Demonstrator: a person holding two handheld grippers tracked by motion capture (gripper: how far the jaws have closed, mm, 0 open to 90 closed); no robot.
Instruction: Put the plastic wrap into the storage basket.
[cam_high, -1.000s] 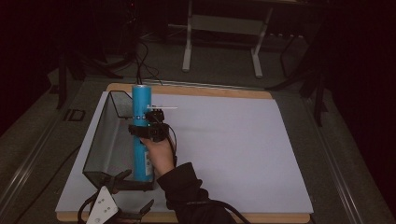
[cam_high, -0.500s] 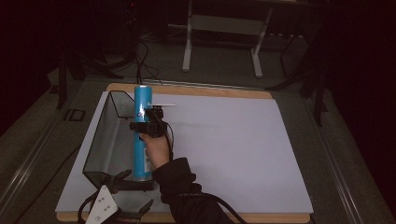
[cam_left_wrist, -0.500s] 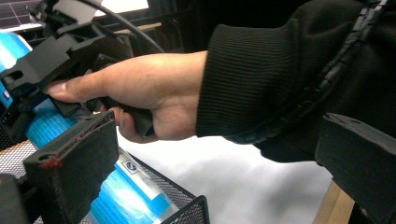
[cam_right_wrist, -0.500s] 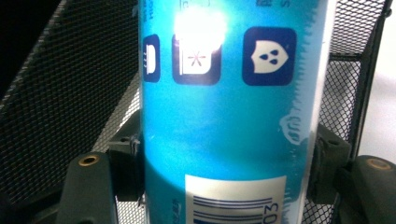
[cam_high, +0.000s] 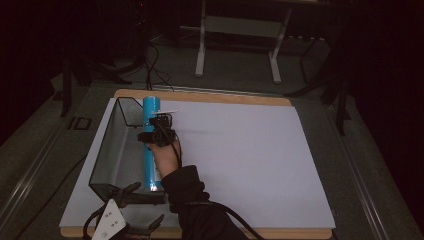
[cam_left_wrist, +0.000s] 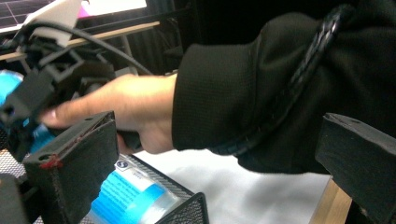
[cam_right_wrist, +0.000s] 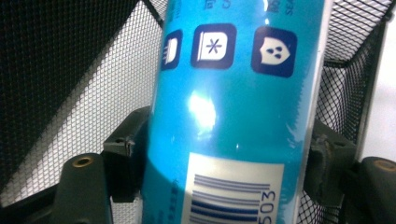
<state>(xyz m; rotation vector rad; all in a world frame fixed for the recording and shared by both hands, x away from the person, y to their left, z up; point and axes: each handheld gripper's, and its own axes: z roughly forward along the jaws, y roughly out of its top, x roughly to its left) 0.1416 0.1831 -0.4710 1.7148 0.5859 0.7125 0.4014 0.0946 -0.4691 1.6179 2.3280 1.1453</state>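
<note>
Overhead, the blue canister lies along the wire mesh basket's right edge, the right gripper over it. Up close, its jaws, just opening, flank the canister, contact unclear, so it may roll off; the left gripper gapes empty.

one blue tube, one black mesh basket, one white sheet, and two claws.

A tall blue can with a glossy label, dark blue square icons and a white barcode panel lies on its side along the right wall of a black wire-mesh basket at the left of the white-covered bench.
</note>
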